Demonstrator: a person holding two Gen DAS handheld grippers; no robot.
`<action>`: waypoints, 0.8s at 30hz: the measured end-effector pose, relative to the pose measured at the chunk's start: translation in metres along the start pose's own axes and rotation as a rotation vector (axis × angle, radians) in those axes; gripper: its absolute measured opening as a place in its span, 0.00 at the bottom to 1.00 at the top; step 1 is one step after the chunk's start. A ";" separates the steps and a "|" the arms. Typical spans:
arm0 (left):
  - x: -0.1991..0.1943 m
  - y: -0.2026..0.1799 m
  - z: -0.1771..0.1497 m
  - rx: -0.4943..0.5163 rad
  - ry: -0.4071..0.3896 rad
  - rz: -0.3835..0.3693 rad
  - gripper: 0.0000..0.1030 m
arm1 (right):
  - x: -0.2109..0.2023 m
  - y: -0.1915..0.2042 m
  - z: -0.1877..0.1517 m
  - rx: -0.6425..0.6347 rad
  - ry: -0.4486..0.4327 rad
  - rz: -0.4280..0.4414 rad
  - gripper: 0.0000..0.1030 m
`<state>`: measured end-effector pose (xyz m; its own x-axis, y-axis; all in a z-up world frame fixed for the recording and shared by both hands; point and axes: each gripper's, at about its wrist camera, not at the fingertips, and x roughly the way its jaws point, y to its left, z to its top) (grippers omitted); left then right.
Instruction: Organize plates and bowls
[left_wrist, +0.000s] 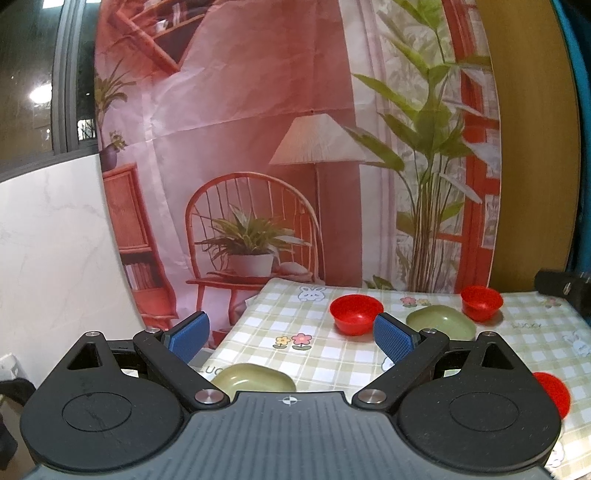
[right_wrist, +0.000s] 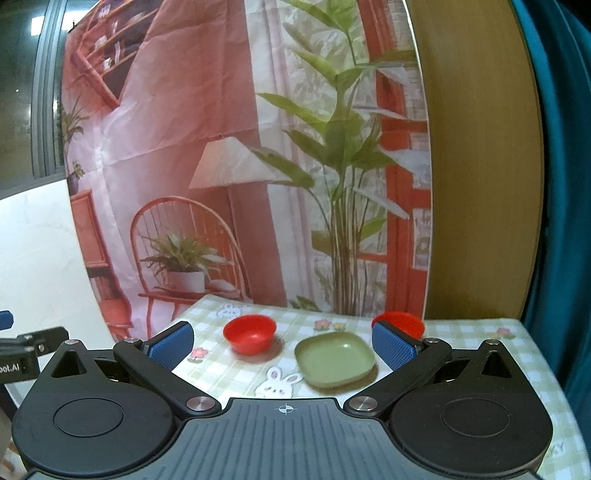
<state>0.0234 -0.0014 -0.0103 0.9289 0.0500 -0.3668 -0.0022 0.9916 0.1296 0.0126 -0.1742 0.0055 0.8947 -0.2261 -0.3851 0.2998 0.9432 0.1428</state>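
Judging from the spread, sorting has not visibly begun: nothing is stacked and every dish sits alone on the checked tablecloth. Left gripper hangs above the table's near-left edge, jaws wide apart, nothing between the blue pads; right gripper likewise spread and empty, held low over the near side. Left wrist view shows a red bowl mid-table, a second red bowl toward the far right, and part of a third red bowl at the right edge behind the gripper body. One green square plate lies between the first two bowls; another green plate lies just under the left gripper (closest candidate for a first pick, as a guess). Right wrist view confirms bowl and plate near each other but apart. Left to do: gather bowls together, plates together.
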 end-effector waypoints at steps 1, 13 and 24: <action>0.004 -0.001 0.001 0.005 0.002 -0.001 0.94 | 0.002 -0.002 0.002 -0.007 -0.007 0.000 1.00; 0.059 -0.027 0.021 0.081 -0.034 -0.029 0.83 | 0.061 -0.032 0.020 -0.034 -0.025 -0.030 0.83; 0.128 -0.045 0.009 0.053 0.024 -0.119 0.52 | 0.120 -0.045 -0.015 -0.019 0.078 -0.039 0.49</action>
<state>0.1452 -0.0404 -0.0550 0.9124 -0.0638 -0.4044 0.1273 0.9830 0.1323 0.1016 -0.2405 -0.0610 0.8538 -0.2433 -0.4602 0.3265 0.9389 0.1093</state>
